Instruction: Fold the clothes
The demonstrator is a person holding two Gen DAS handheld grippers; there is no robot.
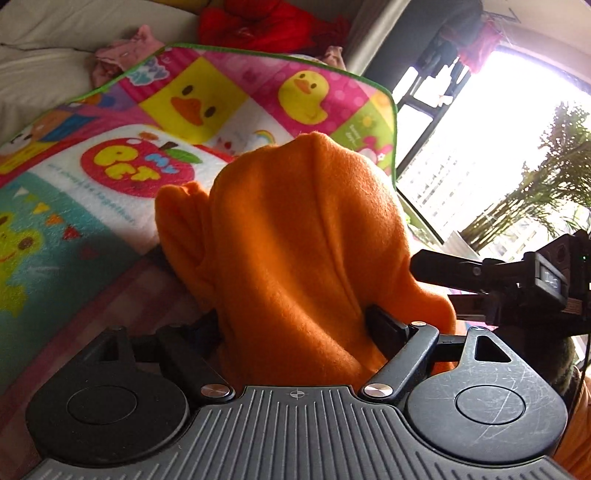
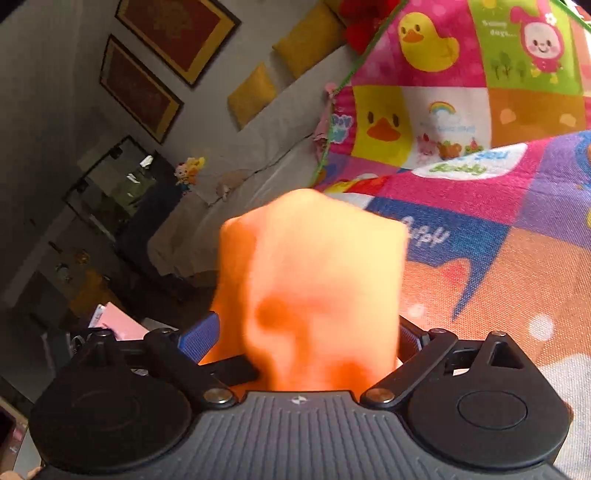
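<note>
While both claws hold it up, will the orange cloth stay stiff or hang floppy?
Probably floppy: the orange cloth drapes in soft folds over the left claw. Its fuzzy surface suggests light fleece, unlikely to slip.

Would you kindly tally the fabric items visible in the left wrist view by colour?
Orange: 1, the garment clamped in the left gripper
Red: 1, the bundle behind the mat
Pink: 1, the crumpled garment on the sofa
Multicoloured: 1, the play mat
Total: 4
</note>
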